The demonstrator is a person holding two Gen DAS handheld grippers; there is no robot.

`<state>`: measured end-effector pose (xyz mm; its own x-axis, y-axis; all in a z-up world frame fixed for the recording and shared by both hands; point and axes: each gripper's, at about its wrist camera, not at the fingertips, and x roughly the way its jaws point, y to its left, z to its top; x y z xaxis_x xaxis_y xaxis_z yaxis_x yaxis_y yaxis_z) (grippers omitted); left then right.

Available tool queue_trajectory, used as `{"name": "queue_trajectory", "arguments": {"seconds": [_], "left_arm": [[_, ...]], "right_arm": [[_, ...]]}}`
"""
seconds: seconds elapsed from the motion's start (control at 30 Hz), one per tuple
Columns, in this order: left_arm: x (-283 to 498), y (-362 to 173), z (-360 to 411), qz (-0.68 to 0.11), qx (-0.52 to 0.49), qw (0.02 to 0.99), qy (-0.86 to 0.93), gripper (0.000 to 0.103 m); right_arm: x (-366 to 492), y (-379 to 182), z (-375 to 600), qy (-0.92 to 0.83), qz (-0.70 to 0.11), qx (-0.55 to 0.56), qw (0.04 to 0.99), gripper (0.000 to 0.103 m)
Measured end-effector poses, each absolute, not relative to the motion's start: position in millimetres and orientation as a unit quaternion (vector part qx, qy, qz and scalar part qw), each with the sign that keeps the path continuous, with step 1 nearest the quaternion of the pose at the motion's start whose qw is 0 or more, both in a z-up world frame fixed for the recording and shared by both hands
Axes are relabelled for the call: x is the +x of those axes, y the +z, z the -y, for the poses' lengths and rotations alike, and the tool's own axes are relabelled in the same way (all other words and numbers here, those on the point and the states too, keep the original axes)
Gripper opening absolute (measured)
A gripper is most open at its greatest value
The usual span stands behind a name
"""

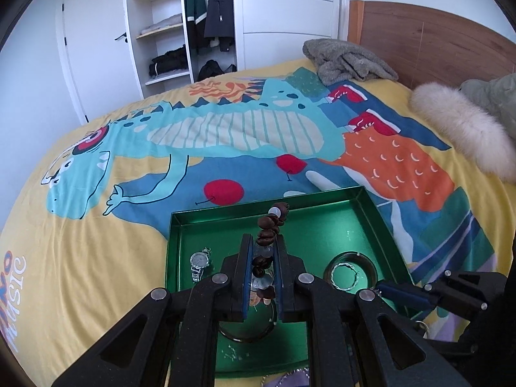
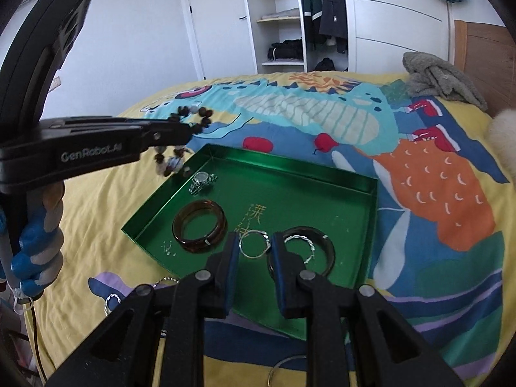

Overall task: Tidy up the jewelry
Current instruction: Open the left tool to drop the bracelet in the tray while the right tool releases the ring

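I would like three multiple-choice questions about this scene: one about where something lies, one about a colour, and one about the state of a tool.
1. Where does the wristwatch lie?
A. on the pillow
B. in the tray, near its far left corner
C. on a wardrobe shelf

2. What colour is the tray?
A. green
B. red
C. white

3. What is the left tool doing?
A. open and empty
B. shut on a watch
C. shut on the bead bracelet

Answers: 1 B, the watch rests inside the tray beside the far left corner. 2 A, its floor and walls are shiny green. 3 C, the dark beads hang between its closed fingers above the tray.
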<state>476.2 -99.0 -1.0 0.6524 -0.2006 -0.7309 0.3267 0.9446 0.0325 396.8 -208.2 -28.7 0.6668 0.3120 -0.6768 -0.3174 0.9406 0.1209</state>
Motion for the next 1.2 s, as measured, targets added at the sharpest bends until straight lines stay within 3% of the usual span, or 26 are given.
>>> {"name": "queue_trajectory", "arguments": {"seconds": [0.53, 1.2], "left_arm": [[554, -81, 100, -0.461, 0.076, 0.876, -0.120, 0.012], [566, -106, 86, -0.489, 0.036, 0.864, -0.118, 0.014]], "right_arm": [[506, -88, 191, 0.170, -0.439, -0.032, 0.882, 0.019], [512, -97, 192, 0.141, -0.454, -0.058, 0.878, 0.020]]}}
